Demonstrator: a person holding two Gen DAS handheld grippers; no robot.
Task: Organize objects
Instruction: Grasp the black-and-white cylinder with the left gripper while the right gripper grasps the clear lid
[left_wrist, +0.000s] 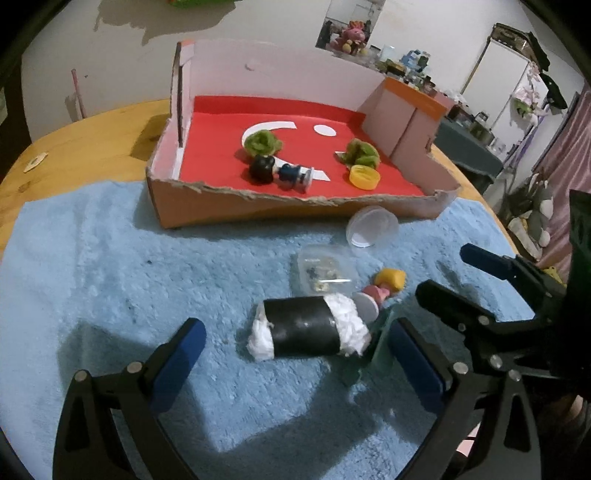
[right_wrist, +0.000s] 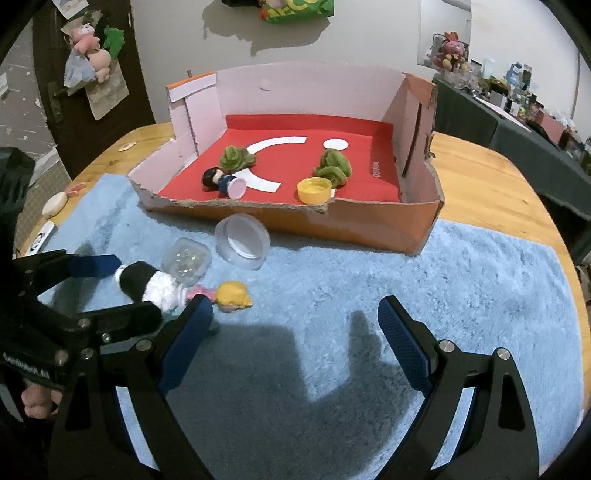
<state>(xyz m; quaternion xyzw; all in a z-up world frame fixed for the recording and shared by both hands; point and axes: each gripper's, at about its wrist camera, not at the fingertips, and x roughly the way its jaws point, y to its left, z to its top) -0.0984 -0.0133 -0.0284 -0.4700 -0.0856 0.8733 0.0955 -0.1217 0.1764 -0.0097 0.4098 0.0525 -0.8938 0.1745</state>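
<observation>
A black roll with white stuffing (left_wrist: 308, 330) (right_wrist: 147, 285) lies on the blue towel (left_wrist: 110, 258) (right_wrist: 406, 280). My left gripper (left_wrist: 295, 350) is open, its fingers on either side of the roll; it also shows in the right wrist view (right_wrist: 122, 288). Beside the roll lie a blonde doll (left_wrist: 384, 286) (right_wrist: 227, 295), a clear case of beads (left_wrist: 321, 269) (right_wrist: 186, 260) and a clear lid (left_wrist: 371, 229) (right_wrist: 243, 238). My right gripper (right_wrist: 295, 332) is open and empty over the towel; it also shows in the left wrist view (left_wrist: 447, 269).
A cardboard box (left_wrist: 295, 210) (right_wrist: 351, 225) with a red floor stands behind the towel. It holds two green clumps (left_wrist: 262, 142) (right_wrist: 332, 164), a dark-haired doll (left_wrist: 280, 171) (right_wrist: 223, 181) and a yellow cap (left_wrist: 364, 176) (right_wrist: 314, 189). All rests on a wooden table (left_wrist: 74, 147) (right_wrist: 491, 184).
</observation>
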